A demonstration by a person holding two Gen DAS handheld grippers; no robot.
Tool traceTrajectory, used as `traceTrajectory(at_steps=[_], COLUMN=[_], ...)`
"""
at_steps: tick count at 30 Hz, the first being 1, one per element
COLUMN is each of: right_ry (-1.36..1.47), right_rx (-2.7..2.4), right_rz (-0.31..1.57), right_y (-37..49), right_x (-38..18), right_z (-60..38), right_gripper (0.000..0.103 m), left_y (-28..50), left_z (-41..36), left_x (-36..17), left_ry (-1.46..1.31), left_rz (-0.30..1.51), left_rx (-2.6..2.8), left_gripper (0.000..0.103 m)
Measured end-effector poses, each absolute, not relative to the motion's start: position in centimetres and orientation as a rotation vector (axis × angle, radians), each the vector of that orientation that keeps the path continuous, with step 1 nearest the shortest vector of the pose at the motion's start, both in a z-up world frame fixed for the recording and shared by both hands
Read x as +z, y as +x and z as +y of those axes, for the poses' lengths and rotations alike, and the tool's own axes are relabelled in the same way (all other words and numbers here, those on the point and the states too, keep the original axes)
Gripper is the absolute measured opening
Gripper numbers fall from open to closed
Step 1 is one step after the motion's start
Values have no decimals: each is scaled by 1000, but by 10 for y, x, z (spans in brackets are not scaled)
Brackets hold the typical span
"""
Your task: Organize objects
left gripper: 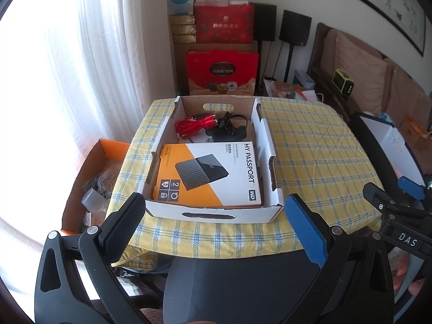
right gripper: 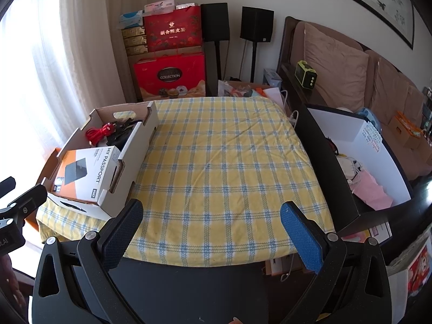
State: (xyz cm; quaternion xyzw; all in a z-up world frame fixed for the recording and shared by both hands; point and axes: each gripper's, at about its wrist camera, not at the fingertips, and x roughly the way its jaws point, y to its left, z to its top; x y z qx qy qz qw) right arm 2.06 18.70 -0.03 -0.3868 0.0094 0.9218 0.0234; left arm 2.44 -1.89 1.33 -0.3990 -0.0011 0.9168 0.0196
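Observation:
A white cardboard tray (left gripper: 266, 145) sits on the left part of a table with a yellow checked cloth (left gripper: 310, 140). In it lie an orange and white "My Passport" box (left gripper: 208, 174), a red cable (left gripper: 193, 125) and black cables (left gripper: 229, 128). My left gripper (left gripper: 216, 221) is open and empty, just in front of the tray's near wall. My right gripper (right gripper: 210, 228) is open and empty above the cloth's near edge (right gripper: 216, 162), to the right of the tray (right gripper: 135, 145). The box (right gripper: 86, 171) and red cable (right gripper: 98, 132) show there too.
A black bin with white lining (right gripper: 378, 162) holding pink and white items stands right of the table. An orange box (left gripper: 89, 178) of clutter sits low at the left. Red gift boxes (left gripper: 222, 73), speakers (right gripper: 256, 24) and a sofa (right gripper: 337, 64) are behind. A curtained window is at the left.

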Motion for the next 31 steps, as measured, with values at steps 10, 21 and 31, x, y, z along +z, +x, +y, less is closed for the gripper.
traceTrajectory(at_steps=[10, 21, 31], right_ry=[-1195, -1197, -1204], right_rx=[2854, 2856, 2856], right_rz=[30, 31, 32], right_y=[21, 21, 21], right_x=[0, 0, -1], right_z=[187, 186, 187], right_gripper=[102, 102, 102], left_y=[24, 24, 25], left_z=[-19, -23, -23], left_x=[13, 12, 13], left_ry=[-1237, -1243, -1237], left_rz=[-4, -18, -23], left_rx=[2846, 2846, 2849], left_gripper=[103, 103, 103])
